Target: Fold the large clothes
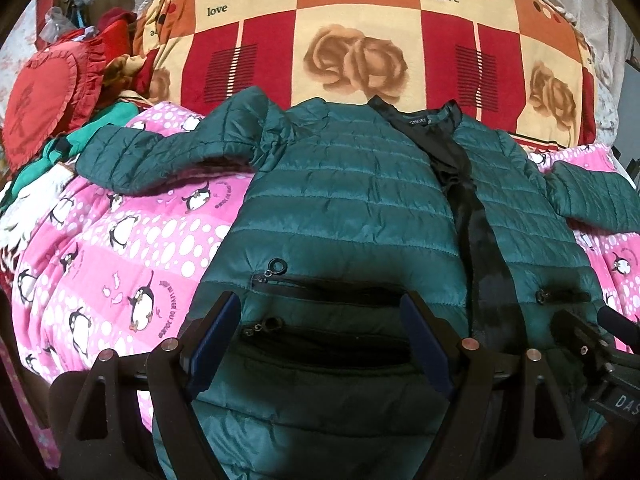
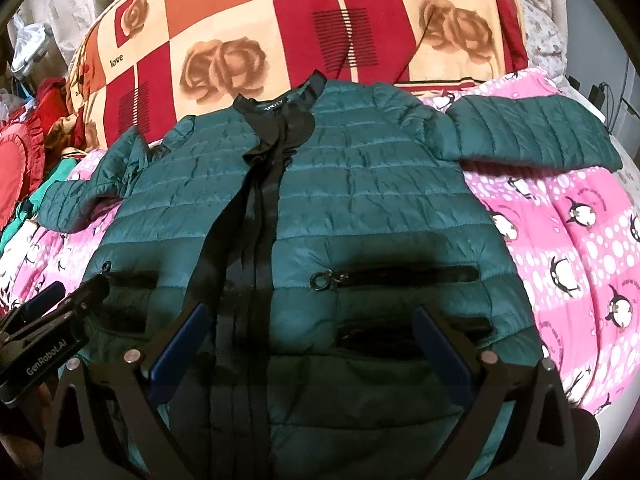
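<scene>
Here, your left hand-held gripper (image 1: 320,344) and your right hand-held gripper (image 2: 310,354) both hang over the lower front of the green quilted jacket (image 1: 348,208), each with its jaws spread wide and nothing held between them. The jacket lies front-up on the pink penguin-print quilt (image 1: 120,248) of the bed, collar pointing away from you, hem nearest the grippers.

Ahead of both grippers, beyond the collar, a folded blanket with rose and "love" checks (image 1: 360,32) rises behind the jacket. To the left of your left gripper sit a red heart-shaped cushion (image 1: 44,96) with a frilled edge and a heap of red and green cloth, just past the left sleeve (image 1: 160,148). To the right of your right gripper, the right sleeve (image 2: 532,132) lies stretched outward on the quilt.

The jacket's shell is glossy, stitched in horizontal channels; a black lining strip (image 2: 256,184) runs down the open front. Zipped pockets (image 1: 320,280) with ring pulls lie just ahead of each gripper's blue pads (image 1: 216,336).
</scene>
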`<action>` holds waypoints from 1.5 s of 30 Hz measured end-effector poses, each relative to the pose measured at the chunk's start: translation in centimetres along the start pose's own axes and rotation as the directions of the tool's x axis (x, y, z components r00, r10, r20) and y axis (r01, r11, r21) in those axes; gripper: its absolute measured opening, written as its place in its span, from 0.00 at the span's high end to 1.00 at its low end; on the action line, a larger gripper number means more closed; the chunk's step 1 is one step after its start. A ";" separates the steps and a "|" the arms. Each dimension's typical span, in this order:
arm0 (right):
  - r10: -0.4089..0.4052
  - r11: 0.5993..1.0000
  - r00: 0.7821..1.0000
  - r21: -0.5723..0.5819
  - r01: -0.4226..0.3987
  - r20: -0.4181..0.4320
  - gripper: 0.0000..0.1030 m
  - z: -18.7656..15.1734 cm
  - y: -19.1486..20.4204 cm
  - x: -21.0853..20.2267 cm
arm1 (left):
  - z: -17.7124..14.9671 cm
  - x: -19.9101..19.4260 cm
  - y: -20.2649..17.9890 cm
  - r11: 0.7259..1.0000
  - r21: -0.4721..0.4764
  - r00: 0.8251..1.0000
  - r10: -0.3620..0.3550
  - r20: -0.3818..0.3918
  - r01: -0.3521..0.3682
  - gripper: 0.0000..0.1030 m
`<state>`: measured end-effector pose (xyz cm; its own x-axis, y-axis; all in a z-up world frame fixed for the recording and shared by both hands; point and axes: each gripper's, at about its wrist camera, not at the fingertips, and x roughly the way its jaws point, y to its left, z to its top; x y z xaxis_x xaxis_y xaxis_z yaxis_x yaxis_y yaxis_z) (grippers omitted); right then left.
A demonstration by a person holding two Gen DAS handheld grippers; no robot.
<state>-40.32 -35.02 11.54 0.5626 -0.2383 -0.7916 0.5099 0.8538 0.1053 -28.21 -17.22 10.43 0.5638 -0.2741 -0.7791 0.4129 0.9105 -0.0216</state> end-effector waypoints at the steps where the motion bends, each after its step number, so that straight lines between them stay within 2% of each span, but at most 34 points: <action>1: -0.001 1.000 1.000 -0.002 0.001 0.002 0.00 0.0 0.1 0.0 | 0.0 0.0 0.0 1.000 0.000 1.000 -0.002 0.000 0.002 0.48; 9: -0.011 1.000 1.000 -0.009 0.011 -0.012 0.00 0.2 0.2 0.2 | -0.2 0.2 -0.5 1.000 0.009 1.000 -0.010 -0.013 0.010 0.48; 13: 0.009 1.000 0.998 0.000 -0.009 -0.064 0.00 0.7 0.2 0.7 | -0.2 0.3 -0.7 1.000 0.011 1.000 -0.012 -0.015 0.012 0.48; 19: 0.025 1.000 0.998 0.011 -0.024 -0.062 0.00 0.7 0.3 0.8 | -0.2 0.4 -0.8 1.000 0.009 1.000 -0.014 -0.019 0.014 0.48; 26: 0.044 0.999 0.999 0.012 -0.043 -0.011 0.00 0.5 0.6 1.0 | -0.3 0.7 -0.7 1.000 0.007 1.000 -0.015 -0.023 0.015 0.48; 33: 0.056 0.997 0.998 0.049 -0.055 -0.026 0.00 0.6 0.4 1.7 | -0.5 1.0 -0.6 1.000 0.012 0.999 -0.014 -0.030 0.014 0.48; 45: 0.060 0.997 0.997 0.041 -0.057 -0.050 0.00 0.9 0.8 2.6 | -0.4 1.6 -0.4 1.000 0.008 0.999 -0.018 -0.032 0.018 0.49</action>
<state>-37.90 -35.40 10.14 0.5586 -0.1636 -0.8131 0.5032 0.8461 0.1755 -27.80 -17.93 8.91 0.5332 -0.2805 -0.7982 0.4286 0.9029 -0.0310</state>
